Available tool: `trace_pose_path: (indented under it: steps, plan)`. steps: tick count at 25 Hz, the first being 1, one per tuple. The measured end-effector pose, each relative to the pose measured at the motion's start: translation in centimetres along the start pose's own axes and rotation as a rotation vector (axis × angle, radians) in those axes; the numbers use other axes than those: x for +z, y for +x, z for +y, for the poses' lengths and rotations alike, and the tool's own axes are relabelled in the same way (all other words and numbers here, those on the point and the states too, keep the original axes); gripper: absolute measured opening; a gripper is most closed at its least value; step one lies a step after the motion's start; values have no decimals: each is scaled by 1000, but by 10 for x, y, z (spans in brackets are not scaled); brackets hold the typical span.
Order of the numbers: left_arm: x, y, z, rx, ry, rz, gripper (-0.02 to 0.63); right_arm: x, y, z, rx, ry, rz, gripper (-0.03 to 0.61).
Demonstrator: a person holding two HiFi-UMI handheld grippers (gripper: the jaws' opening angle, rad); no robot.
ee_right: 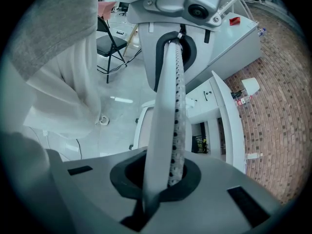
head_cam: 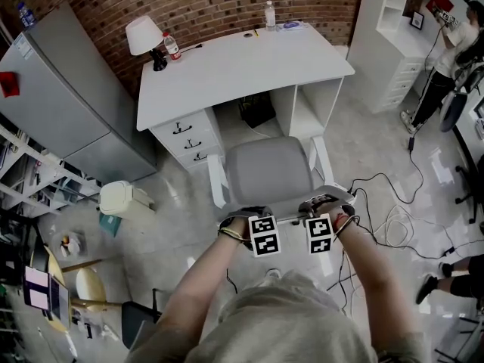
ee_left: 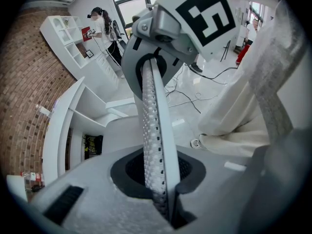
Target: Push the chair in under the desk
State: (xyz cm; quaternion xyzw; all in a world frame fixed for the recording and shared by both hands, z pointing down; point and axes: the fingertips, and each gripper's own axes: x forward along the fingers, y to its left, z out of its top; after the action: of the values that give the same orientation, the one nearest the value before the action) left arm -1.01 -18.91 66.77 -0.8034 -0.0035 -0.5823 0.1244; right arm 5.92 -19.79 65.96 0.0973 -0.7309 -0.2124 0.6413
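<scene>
Head view, left claw (head_cam: 259, 219), right claw (head_cam: 318, 213) gripping chair (head_cam: 265, 172), dark box (head_cam: 257, 110) under desk (head_cam: 242, 63)

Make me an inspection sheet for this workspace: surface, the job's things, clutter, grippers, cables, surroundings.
Surface: white desk, mostly bare; lamp with a bottle beside it, second bottle at the back edge.
Job's things: grey chair facing the desk's gap, seat not yet under it.
Clutter: black item in the gap, kind unclear; white bin near the drawers.
Grippers: left gripper and right gripper both shut on the chair's backrest.
Cables: loose loops on the floor right of the chair.
Surroundings: brick wall, grey cabinet, white shelves, another person.
</scene>
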Motion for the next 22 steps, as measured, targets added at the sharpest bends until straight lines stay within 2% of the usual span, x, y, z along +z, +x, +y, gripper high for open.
trace_pose_path:
  steps: [12,22]
  plan:
    - [0,4,15,3,-5,3,51,-6,7,-12,2,-10,-10,12]
    - [3,10,46,17,-24,9,51,-20,16,-38,6,-36,-26,12]
